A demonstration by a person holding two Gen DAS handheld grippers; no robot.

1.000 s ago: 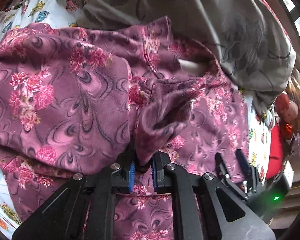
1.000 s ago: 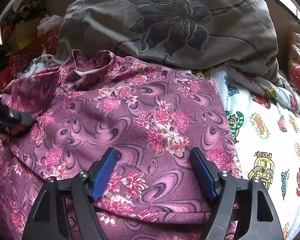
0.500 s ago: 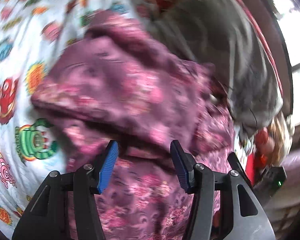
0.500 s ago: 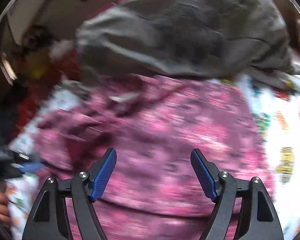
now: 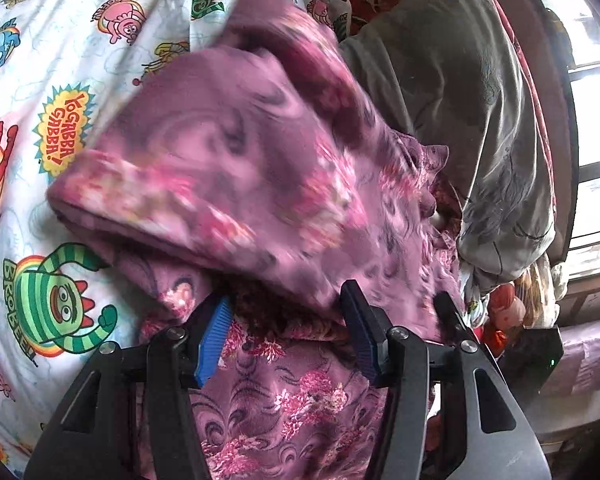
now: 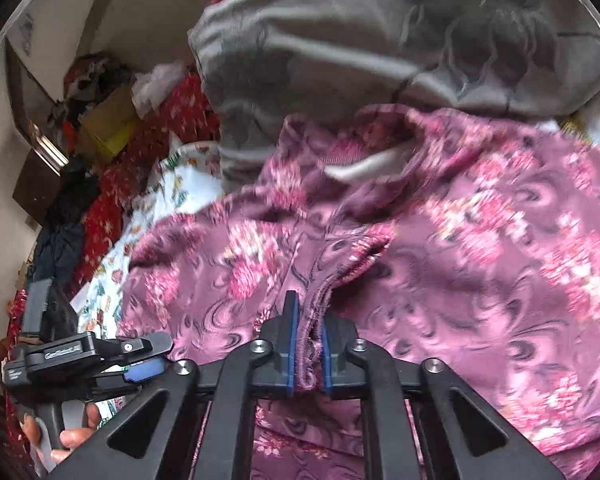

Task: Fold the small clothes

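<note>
Floral garment (image 6: 480, 240) partly folded on cartoon sheet (image 5: 60, 80); more folding judged left. Hem pinched by just-closed right gripper (image 6: 308, 344). Left gripper (image 5: 288, 336) spread, nothing gripped.

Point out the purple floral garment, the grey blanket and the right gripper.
purple floral garment (image 6: 480, 280): right wrist view, on its flat front panel.
grey blanket (image 6: 340, 40): right wrist view, on its upper folds.
right gripper (image 6: 308, 344): right wrist view, between its fingertips.

Purple floral garment (image 6: 480, 248) crumpled on cartoon-print sheet, hem bunched.
</note>
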